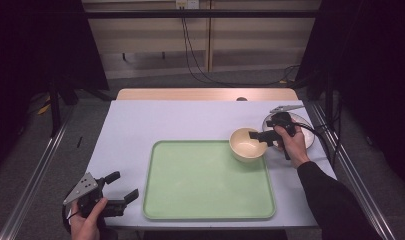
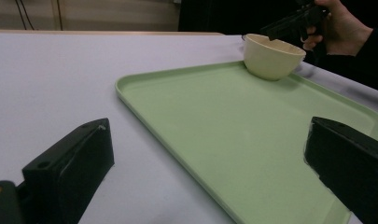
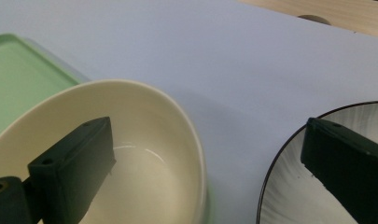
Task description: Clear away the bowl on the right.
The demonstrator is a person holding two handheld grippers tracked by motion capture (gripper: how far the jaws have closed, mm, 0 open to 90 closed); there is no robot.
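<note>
The cream, smooth-glazed round bowl (image 1: 247, 144) sits on the far right corner of the pale green plastic tray (image 1: 208, 181). It looks rigid, fairly light and probably slippery, so pinch the rim wall. Right tongs (image 1: 264, 136) gape open, one jaw inside the bowl, though contact's hard to judge. Left tongs (image 1: 121, 189) hover open, empty, over the counter (image 1: 155, 120).
</note>
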